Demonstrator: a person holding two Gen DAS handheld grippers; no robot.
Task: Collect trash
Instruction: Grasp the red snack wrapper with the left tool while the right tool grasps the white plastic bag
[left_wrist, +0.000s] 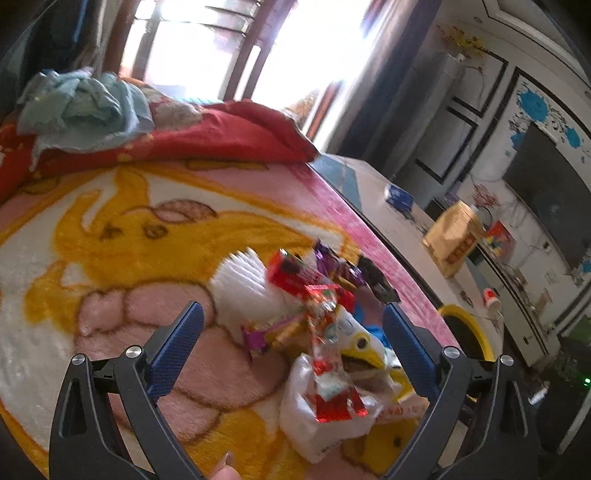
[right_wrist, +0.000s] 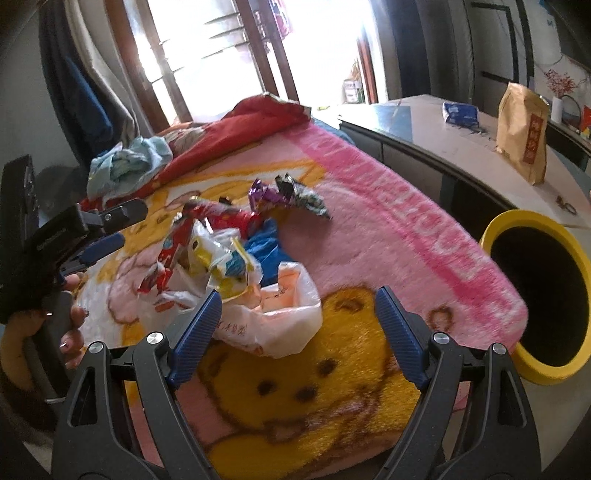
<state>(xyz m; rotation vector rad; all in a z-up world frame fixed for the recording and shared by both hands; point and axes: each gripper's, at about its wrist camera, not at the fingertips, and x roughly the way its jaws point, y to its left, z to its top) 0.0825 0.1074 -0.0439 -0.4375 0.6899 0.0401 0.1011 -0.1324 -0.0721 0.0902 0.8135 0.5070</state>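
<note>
The right gripper (right_wrist: 297, 306) stands wide with nothing between its blue pads; the left pad's tip sits at the near edge of a white bag (right_wrist: 273, 317), low in the centre of the frame, though whether it touches cannot be told. The left gripper (left_wrist: 293, 317) is also wide and empty, its pads straddling the trash pile (left_wrist: 317, 314) from above; in the right wrist view it shows at the left edge, held in a hand (right_wrist: 55, 325).

The pile lies mid-frame in both views on a plush blanket (right_wrist: 388, 221): red wrappers (right_wrist: 218, 218), a yellow packet (right_wrist: 225, 266), a blue scrap (right_wrist: 267, 251), with purple and dark wrappers (right_wrist: 291, 194) a little apart toward the upper centre. A yellow-rimmed bin (right_wrist: 532, 299) stands at the right edge, just beside the blanket's corner.

The likely trouble, as a judgement: the wrappers are light, crinkled and loosely heaped, so a pinch on one could drag or scatter its neighbours; the thin bag may fold and slip out of the pads, or spill what rests on it when lifted; a low closure could catch the blanket pile with the trash and pull the cloth; both grippers aim at the same heap, so they might knock one another; the far wrappers could be missed; anything carried loosely toward the bin could drop at the blanket's edge.
</note>
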